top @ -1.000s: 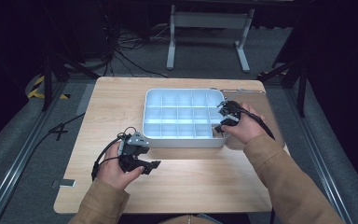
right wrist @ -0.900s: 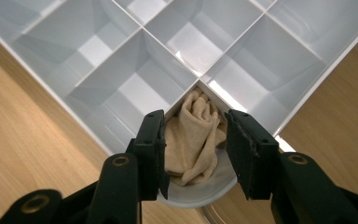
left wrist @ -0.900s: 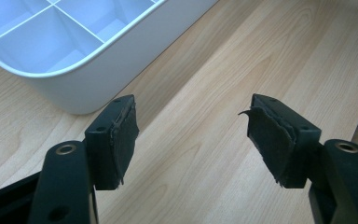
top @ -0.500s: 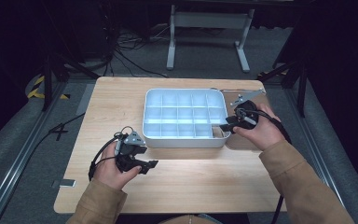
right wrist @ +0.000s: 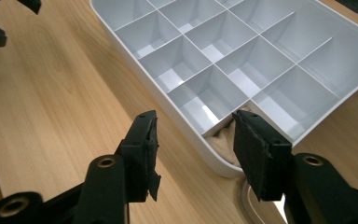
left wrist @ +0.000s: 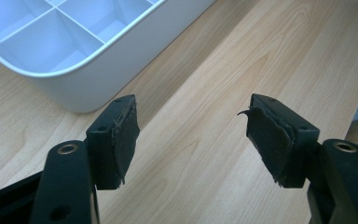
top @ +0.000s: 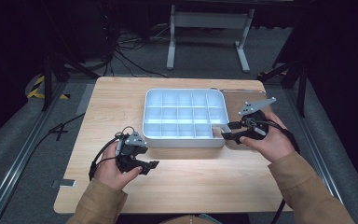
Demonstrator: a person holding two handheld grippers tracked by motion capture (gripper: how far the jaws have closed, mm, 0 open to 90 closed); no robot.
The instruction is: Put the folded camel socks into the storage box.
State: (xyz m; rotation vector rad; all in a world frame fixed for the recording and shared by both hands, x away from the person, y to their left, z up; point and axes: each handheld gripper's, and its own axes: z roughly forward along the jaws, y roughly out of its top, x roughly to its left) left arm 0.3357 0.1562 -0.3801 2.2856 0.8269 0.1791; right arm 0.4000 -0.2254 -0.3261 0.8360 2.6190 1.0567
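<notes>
A white tray (top: pixel 154 100) divided into several empty compartments sits in the middle of the wooden table (top: pixel 116 102). My right gripper (top: pixel 226 130) hovers at the tray's front right corner, pointing left. Its jaws have just been opening, and no pad touches anything. In the right gripper view that gripper (right wrist: pixel 196 135) stands open above the corner of the tray (right wrist: pixel 135 60). My left gripper (top: pixel 148 157) rests low in front of the tray's left corner, open. Between its open jaws (left wrist: pixel 191 126) lies bare wood, with the tray's wall (left wrist: pixel 88 88) just beyond.
A flat clear sheet or lid (top: pixel 244 98) seems to lie under the tray's right side. Bare table stretches in front of the tray. A metal stand (top: pixel 205 28) and cables (top: pixel 121 51) sit on the floor beyond the table's far edge.
My right gripper has drawn back from over the tray's right front compartments, out to the right and towards the person, with its jaws wider apart. The left gripper has stayed put.
</notes>
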